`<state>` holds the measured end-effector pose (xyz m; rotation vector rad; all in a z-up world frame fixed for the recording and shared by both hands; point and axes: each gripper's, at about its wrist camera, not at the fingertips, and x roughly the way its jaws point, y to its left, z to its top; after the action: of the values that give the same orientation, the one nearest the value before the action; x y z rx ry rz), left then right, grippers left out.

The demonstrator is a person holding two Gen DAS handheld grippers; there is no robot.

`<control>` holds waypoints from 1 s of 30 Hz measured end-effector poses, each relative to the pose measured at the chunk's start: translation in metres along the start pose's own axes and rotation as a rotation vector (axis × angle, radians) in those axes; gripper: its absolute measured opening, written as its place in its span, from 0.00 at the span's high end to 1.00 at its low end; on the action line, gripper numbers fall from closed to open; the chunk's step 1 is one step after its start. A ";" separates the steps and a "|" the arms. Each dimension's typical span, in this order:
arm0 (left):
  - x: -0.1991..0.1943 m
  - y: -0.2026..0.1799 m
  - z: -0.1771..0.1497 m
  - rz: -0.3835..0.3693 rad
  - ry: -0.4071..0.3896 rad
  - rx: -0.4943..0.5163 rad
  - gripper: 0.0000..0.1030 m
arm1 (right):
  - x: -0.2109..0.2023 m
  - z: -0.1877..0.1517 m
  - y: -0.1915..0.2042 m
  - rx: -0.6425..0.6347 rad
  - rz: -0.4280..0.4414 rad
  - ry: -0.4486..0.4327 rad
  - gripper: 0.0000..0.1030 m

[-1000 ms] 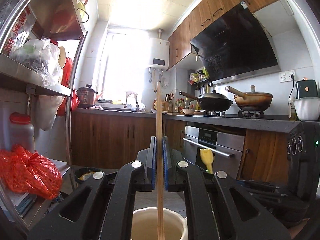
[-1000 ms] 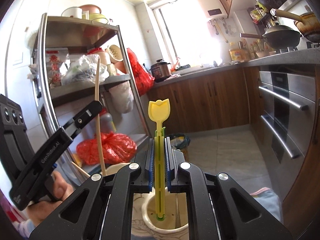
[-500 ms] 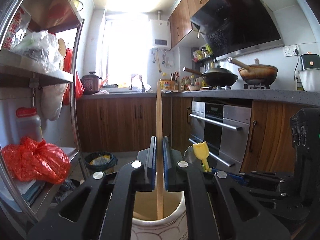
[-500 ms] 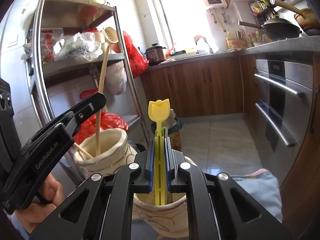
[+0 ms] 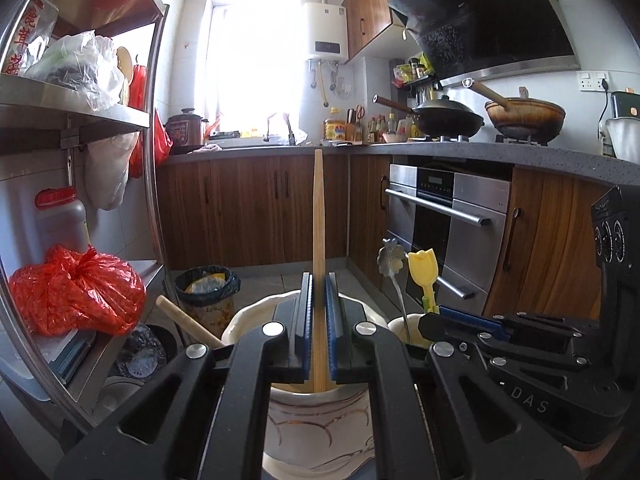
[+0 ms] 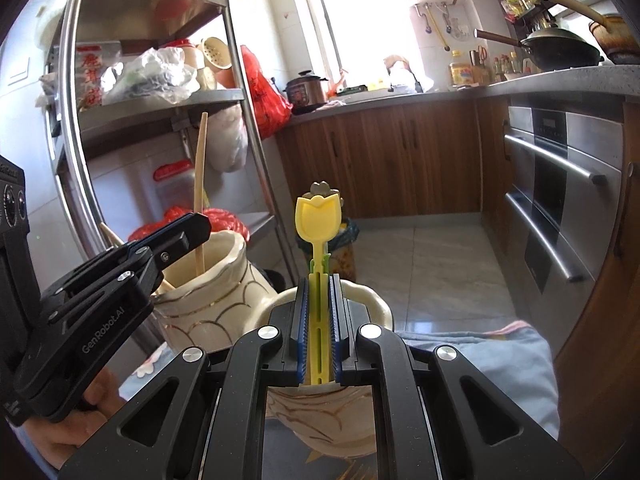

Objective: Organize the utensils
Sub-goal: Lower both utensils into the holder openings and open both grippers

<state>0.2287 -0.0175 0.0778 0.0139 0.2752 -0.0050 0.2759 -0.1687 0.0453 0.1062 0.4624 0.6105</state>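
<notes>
My left gripper (image 5: 318,308) is shut on a wooden stick (image 5: 318,216) that stands upright with its lower end inside a cream ceramic holder (image 5: 320,424). Another wooden handle (image 5: 188,324) leans out of that holder. My right gripper (image 6: 319,312) is shut on a yellow tulip-shaped utensil (image 6: 318,220), whose lower end sits in a second cream holder (image 6: 372,304). A grey flower-topped utensil (image 5: 390,260) stands in that second holder too. The left gripper (image 6: 188,232) and its holder (image 6: 224,264) show at the left of the right wrist view.
A steel shelf rack (image 6: 236,92) with bags stands left. A red plastic bag (image 5: 76,288) lies on its lower shelf. A bin (image 5: 208,292) sits on the floor ahead. Wood cabinets and an oven (image 5: 444,220) are on the right. A blue cloth (image 6: 500,360) lies under the holders.
Both grippers have come down, lowering the wooden stick and the yellow utensil deeper into their holders. The two holders now show fuller in both views.
</notes>
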 end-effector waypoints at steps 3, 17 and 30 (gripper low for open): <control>0.002 0.000 -0.001 0.005 0.025 0.012 0.94 | 0.002 -0.001 0.000 -0.004 -0.012 0.018 0.90; 0.005 0.004 0.000 0.006 0.062 0.021 0.93 | 0.007 -0.001 -0.004 -0.007 -0.042 0.039 0.89; -0.024 0.006 0.009 -0.018 -0.032 0.029 0.54 | -0.014 -0.001 -0.005 -0.010 -0.030 -0.018 0.65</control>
<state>0.2082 -0.0118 0.0926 0.0398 0.2436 -0.0267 0.2677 -0.1810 0.0487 0.0949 0.4425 0.5825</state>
